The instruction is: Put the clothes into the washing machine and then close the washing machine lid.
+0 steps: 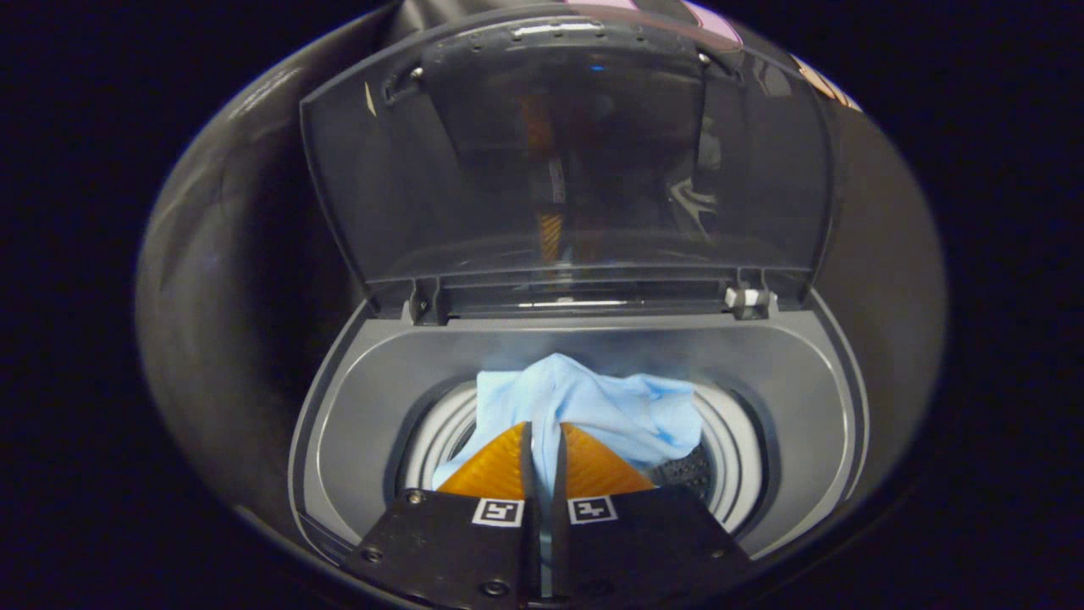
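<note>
Gripper over open washer, cloth pinched, lid up.

Nearest: gripper point(542, 436) with its fingers pressed nearly together on a fold of the light blue cloth point(593, 402), which bunches up just ahead of the tips and hangs down either side of them. The cloth sits over the mouth of the drum point(728, 474); most of it appears to be above the ribbed drum rim rather than down inside, though depth is hard to judge. Around that, the grey top deck of the washing machine point(373, 398). Farthest: the smoked transparent lid point(559, 169), standing raised on its hinges at the back. Risk, as judged: if released this high, cloth could drape over the drum rim or deck, and the lid would then trap it when lowered.
</note>
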Motion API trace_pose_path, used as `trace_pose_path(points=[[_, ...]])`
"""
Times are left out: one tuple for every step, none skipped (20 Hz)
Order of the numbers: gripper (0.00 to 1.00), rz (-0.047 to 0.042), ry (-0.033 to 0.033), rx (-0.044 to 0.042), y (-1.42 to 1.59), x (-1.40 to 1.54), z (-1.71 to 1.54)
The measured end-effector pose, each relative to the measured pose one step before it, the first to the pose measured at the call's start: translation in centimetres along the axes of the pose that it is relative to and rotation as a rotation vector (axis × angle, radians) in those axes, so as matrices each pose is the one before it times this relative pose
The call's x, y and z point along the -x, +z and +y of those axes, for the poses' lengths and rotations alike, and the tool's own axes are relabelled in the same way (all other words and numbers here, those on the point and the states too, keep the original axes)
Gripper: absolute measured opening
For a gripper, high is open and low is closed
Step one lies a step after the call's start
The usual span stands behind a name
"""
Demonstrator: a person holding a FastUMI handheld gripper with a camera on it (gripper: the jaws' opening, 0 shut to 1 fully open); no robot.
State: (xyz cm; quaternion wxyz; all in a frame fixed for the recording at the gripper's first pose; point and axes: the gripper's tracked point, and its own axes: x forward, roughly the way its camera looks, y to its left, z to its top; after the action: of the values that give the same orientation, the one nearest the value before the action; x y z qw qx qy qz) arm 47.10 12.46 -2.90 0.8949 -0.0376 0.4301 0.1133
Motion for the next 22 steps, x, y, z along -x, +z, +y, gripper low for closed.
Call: trace_pose_path(points=[[0.05, 0.02218, -0.01044, -0.00499, -0.936, -0.591, -0.141], [0.07, 0.02495, -0.02012, -0.00830, -0.476, -0.091, -0.334], [0.08, 0.02045, -0.02023, -0.00879, -0.518, -0.524, -0.318], [0.11, 0.01411, -0.01127, -0.00878, -0.351, -0.320, -0.242], [0.14, 0.00879, 0.00158, -0.00442, -0.060, -0.036, 0.089], [0.17, 0.00986, 0.00633, -0.00124, -0.214, 0.003, 0.054], [0.21, -0.00828, 0.00117, 0.00053, 0.179, 0.172, 0.016], [0.27, -0.02009, -0.01804, 0.00510, 0.445, -0.035, -0.253], [0.34, -0.00306, -0.02119, 0.00062, -0.099, 0.021, -0.169], [0.47, 0.00688, -0.01871, 0.01028, -0.060, 0.040, -0.282], [0.60, 0.00603, -0.01759, 0.00267, -0.109, -0.101, -0.295], [0.73, 0.00728, -0.01729, -0.00458, -0.085, -0.012, -0.267], [0.79, 0.00400, -0.00637, -0.00710, -0.121, 0.075, -0.117], [0.85, 0.00112, 0.00347, -0.00403, 0.053, 0.057, 0.016], [0.91, -0.01007, 0.00563, -0.00315, 0.101, 0.227, 0.006], [0.98, -0.03674, -0.00038, -0.00500, 0.635, 0.252, -0.079], [0.98, -0.04206, -0.00420, -0.00277, 0.701, 0.327, -0.050], [0.99, -0.03474, -0.00115, -0.00207, 0.734, 0.523, -0.076], [0.99, -0.01049, 0.00145, -0.00106, 0.337, 0.737, -0.093], [0.99, -0.01472, 0.00692, -0.01078, 0.512, 0.779, 0.021], [0.99, -0.01619, -0.00501, -0.01171, 0.583, 0.717, -0.074], [0.99, -0.02629, -0.00940, -0.01795, 0.947, 0.638, -0.242]])
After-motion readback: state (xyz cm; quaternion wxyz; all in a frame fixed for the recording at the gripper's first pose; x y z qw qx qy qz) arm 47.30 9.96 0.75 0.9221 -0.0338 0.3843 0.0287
